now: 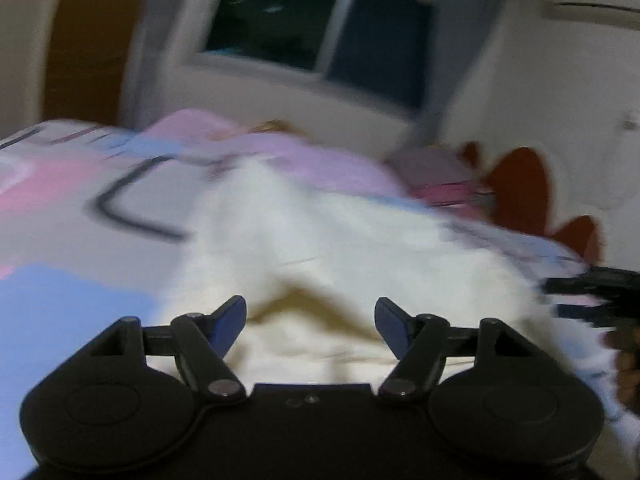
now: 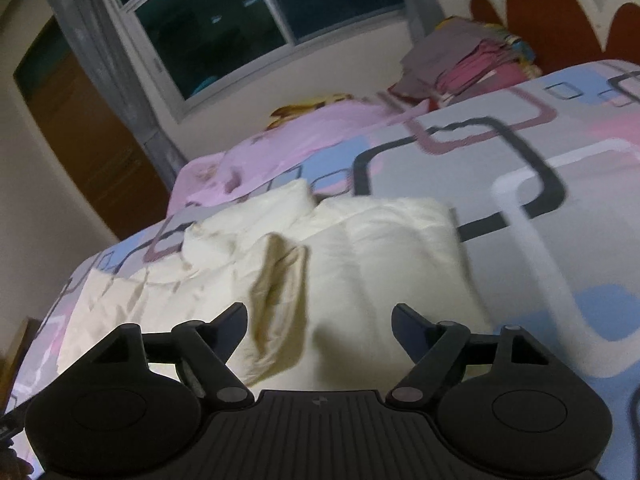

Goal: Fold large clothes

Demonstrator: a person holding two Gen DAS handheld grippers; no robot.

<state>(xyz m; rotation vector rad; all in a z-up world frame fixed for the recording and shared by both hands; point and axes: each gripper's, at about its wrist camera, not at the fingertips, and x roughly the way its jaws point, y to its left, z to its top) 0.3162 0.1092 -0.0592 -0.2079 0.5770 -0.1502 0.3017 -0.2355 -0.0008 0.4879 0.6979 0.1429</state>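
A large cream-white garment (image 2: 360, 248) lies partly folded and rumpled on the bed; in the left wrist view it (image 1: 320, 240) fills the middle. My left gripper (image 1: 310, 320) is open and empty just above the garment's near part. My right gripper (image 2: 319, 326) is open and empty, hovering over a raised fold of the garment. The right gripper also shows in the left wrist view (image 1: 592, 300) at the right edge, blurred, with the hand behind it.
The bedsheet (image 2: 540, 152) has pink, blue and grey shapes. A pink blanket (image 2: 312, 132) lies at the far side. A stack of folded clothes (image 2: 468, 60) sits by the red headboard (image 2: 560, 8). A window (image 2: 224, 16) and brown door (image 2: 88, 136) stand behind.
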